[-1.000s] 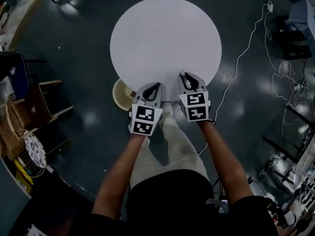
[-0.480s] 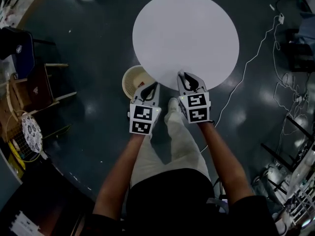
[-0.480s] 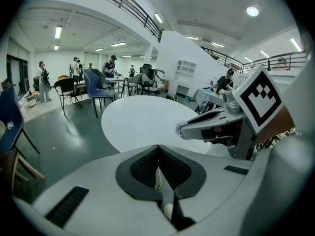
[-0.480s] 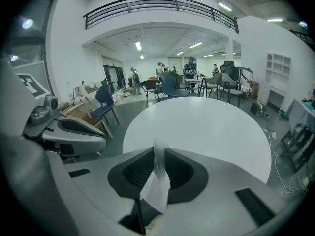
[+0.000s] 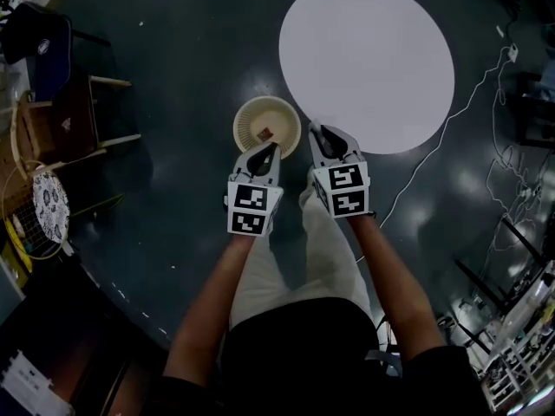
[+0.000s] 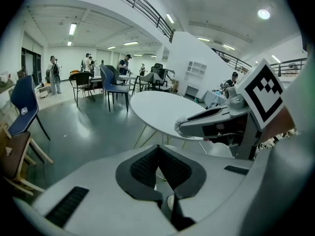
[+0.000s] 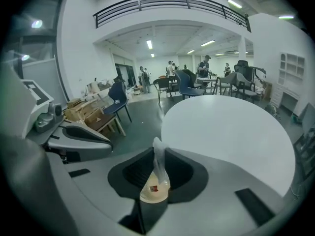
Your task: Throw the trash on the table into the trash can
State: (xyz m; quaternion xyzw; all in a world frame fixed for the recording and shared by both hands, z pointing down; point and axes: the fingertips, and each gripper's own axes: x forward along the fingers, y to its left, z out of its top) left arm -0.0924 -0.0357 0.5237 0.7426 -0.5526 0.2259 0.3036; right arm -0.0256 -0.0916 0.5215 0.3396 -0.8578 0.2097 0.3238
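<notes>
Grips a limp white scrap (image 7: pixel 158 162) in the right hand-held gripper (image 7: pixel 158 154), w/ jaws narrowed onto it & pads pressing both sides, presumably to stop so light a piece slipping free short of the bin. Holds that scrap just beside the rim of the cream trash can (image 5: pixel 267 126) on the floor, near the edge of the round white tabletop (image 5: pixel 367 63), tip angled downward. Lines up the can's mouth right behind the scrap in the right gripper view. Holds the left hand-held gripper (image 6: pixel 158 149) shut tight on nothing, alongside the right & approx. over the can's near rim; idle, by the look of it. Shows one small red bit (image 5: pixel 265 133) already in the can, and no trash on the tabletop. Looks close to done: calls next for getting over the opening & letting go.
</notes>
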